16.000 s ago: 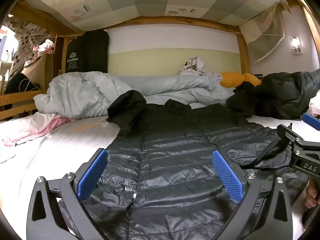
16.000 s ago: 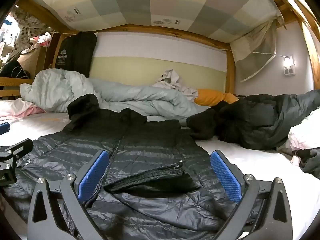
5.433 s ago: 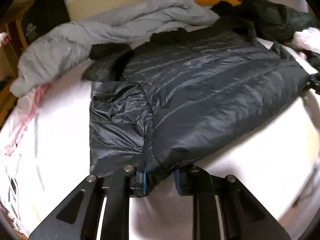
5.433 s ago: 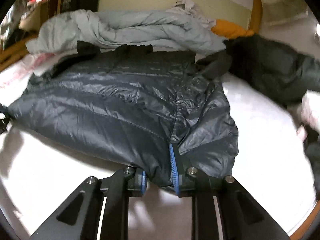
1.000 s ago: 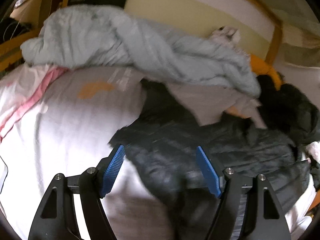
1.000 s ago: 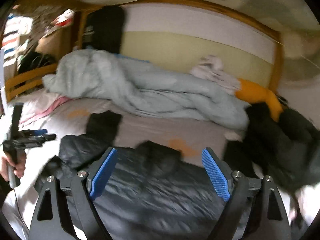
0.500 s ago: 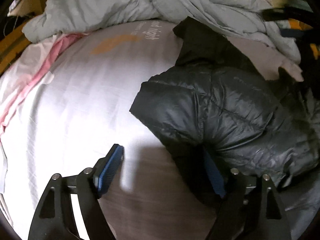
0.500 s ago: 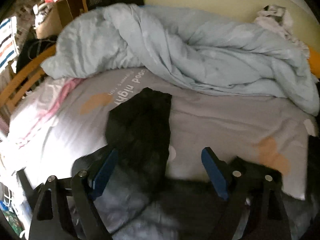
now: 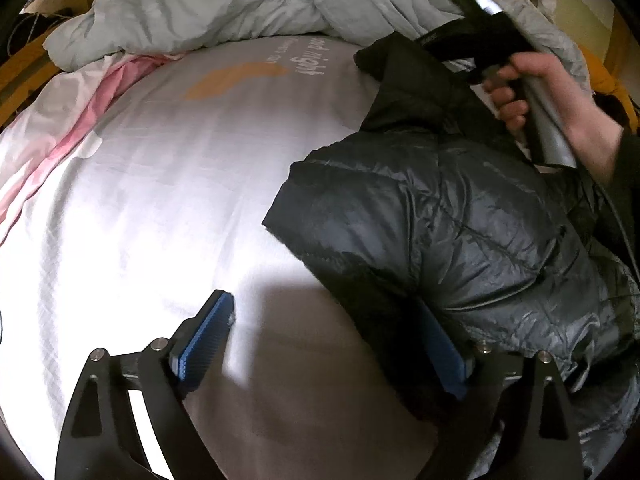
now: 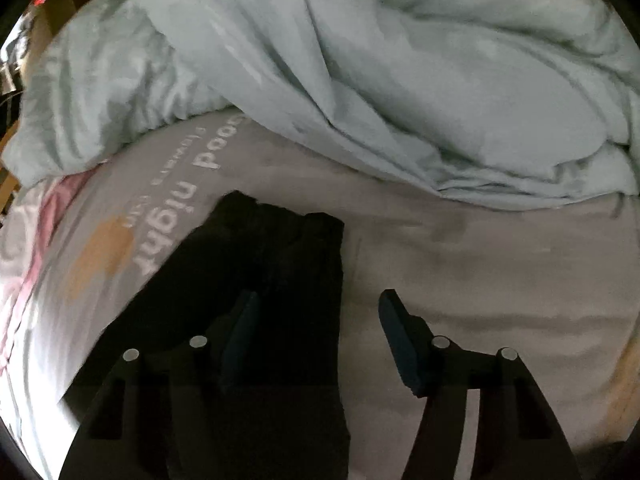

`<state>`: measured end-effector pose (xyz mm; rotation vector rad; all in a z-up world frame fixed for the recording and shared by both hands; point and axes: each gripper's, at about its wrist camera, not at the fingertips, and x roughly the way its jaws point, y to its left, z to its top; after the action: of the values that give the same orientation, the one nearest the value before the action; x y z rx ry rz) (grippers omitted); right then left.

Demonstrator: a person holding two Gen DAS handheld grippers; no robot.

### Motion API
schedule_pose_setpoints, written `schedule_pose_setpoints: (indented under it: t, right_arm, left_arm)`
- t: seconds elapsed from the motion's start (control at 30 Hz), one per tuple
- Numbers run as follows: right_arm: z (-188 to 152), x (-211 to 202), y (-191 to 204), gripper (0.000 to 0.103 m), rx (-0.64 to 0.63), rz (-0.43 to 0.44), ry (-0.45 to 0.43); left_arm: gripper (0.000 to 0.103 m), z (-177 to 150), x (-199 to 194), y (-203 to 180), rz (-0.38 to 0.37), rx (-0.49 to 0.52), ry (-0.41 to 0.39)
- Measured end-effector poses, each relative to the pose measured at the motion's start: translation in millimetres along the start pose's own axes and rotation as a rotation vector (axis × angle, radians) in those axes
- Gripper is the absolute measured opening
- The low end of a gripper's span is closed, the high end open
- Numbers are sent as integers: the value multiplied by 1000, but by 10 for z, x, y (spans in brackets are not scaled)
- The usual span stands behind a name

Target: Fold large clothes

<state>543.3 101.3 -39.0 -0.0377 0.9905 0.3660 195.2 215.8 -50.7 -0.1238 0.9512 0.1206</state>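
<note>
A shiny black puffer jacket (image 9: 460, 240) lies bunched on the white bed sheet (image 9: 180, 180), right of centre in the left wrist view. A matte black part of it (image 10: 280, 256) stretches toward the duvet; I cannot tell whether it is a sleeve or a hood. My left gripper (image 9: 326, 340) hovers low at the jacket's left edge with its jaws opening. Its right pad sits against the fabric and its left pad over bare sheet. My right gripper (image 10: 316, 320) straddles the right edge of the matte black part. Its jaws are closing but not pressing. A hand (image 9: 532, 84) holds its handle.
A crumpled pale blue duvet (image 10: 400, 60) is piled along the far side of the bed. A pink and white cloth (image 9: 80, 112) lies at the left edge. An orange pillow (image 9: 604, 80) shows at the far right. The sheet carries orange patches and "good night" lettering (image 10: 172, 216).
My right gripper has swung down onto the matte black part, and its jaws have narrowed. My left gripper has dropped to the jacket's left edge with wider jaws. The right hand has entered the left wrist view.
</note>
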Motion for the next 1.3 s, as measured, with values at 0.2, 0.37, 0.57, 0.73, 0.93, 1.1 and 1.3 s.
schedule_pose_setpoints:
  t: [0.2, 0.37, 0.57, 0.73, 0.93, 1.1, 1.3]
  right_arm:
    - [-9, 57, 74, 4, -24, 12, 12]
    - [-63, -833, 0, 3, -64, -37, -148]
    - [-478, -2282, -300, 3, -190, -334, -307]
    - [-1050, -3261, -692, 3, -179, -404, -365]
    - [-1985, -3695, -1269, 3, -144, -494, -323]
    - [-2597, -3535, -1829, 3, -18, -492, -229]
    - [-3075, -3125, -2171, 4, 60, -481, -119]
  left_arm:
    - [87, 21, -37, 73, -44, -21, -39]
    - [78, 70, -219, 100, -75, -32, -131]
    - [77, 115, -759, -67, -128, 34, -312]
    - [77, 125, -1087, -174, -190, 68, -411]
    - [77, 132, -1133, -186, -218, 61, -380]
    - [77, 85, -1088, -261, -230, 75, -336]
    - [77, 1, -743, -511, -205, 173, -209]
